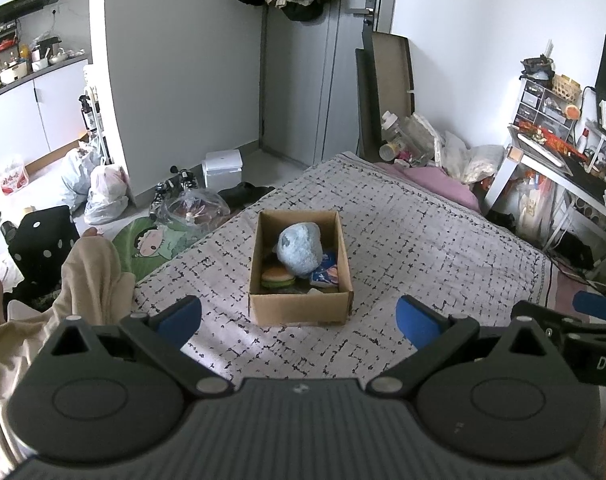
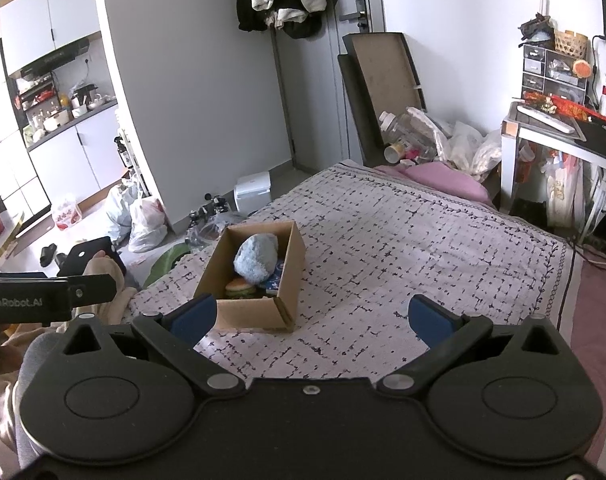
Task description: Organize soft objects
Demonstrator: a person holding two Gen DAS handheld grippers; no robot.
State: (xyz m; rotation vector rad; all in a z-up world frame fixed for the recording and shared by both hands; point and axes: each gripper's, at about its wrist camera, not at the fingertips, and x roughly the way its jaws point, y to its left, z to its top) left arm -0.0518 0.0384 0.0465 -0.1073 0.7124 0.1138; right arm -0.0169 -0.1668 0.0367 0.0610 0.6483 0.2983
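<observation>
Soft, even daylight fills both views, brightest on the white wall at right and palest at the far left. A pale patch of light falls across the bed cover. The cardboard box casts only a faint shadow. Fisheye bending curves the grey wall and door frame, and dark vignetting clips the upper corners. Focus is sharp throughout, without motion blur.

A matt cardboard box holds a fuzzy blue plush on patterned woven cloth bedding.
</observation>
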